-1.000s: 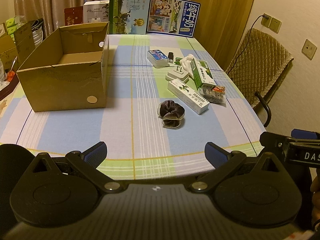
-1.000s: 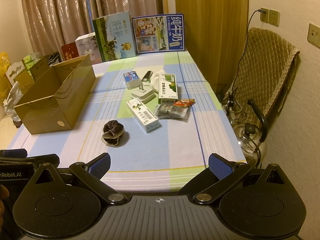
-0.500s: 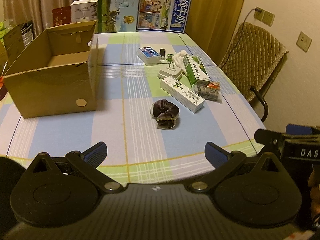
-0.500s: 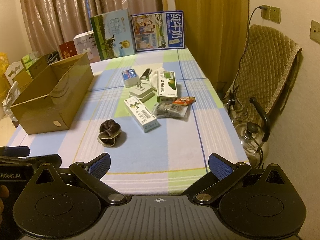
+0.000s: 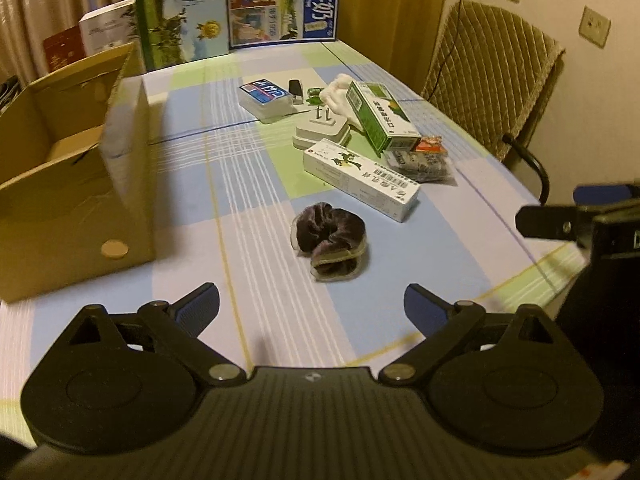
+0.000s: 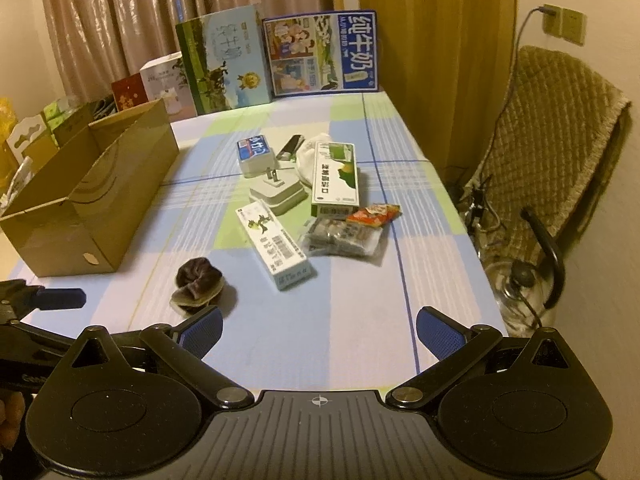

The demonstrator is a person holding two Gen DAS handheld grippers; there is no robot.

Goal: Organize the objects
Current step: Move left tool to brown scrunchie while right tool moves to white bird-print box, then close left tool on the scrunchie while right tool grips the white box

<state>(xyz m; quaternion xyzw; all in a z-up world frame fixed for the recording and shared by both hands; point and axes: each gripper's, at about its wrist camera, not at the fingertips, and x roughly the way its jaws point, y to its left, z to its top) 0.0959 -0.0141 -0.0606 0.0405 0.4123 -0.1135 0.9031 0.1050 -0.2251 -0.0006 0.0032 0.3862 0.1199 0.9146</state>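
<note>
A dark velvet scrunchie (image 5: 330, 241) (image 6: 198, 285) lies on the checked tablecloth just ahead of my left gripper (image 5: 312, 308), which is open and empty. Behind it lie a long white box (image 5: 360, 178) (image 6: 274, 247), a green carton (image 5: 380, 120) (image 6: 335, 179), a white plug adapter (image 5: 321, 132) (image 6: 277, 192), a blue-topped pack (image 5: 266, 97) (image 6: 254, 156) and snack packets (image 5: 422, 158) (image 6: 346, 234). An open cardboard box (image 5: 68, 184) (image 6: 86, 196) stands at the left. My right gripper (image 6: 320, 330) is open and empty near the table's front edge.
Large printed cartons (image 6: 276, 58) stand along the table's far end before curtains. A padded chair (image 6: 560, 152) and a kettle (image 6: 516, 284) on the floor are to the right of the table. Smaller boxes (image 6: 148, 84) sit at the back left.
My left gripper has moved forward and lower over the table, so the scrunchie is closer. The right gripper has advanced slightly. Both stay open.
</note>
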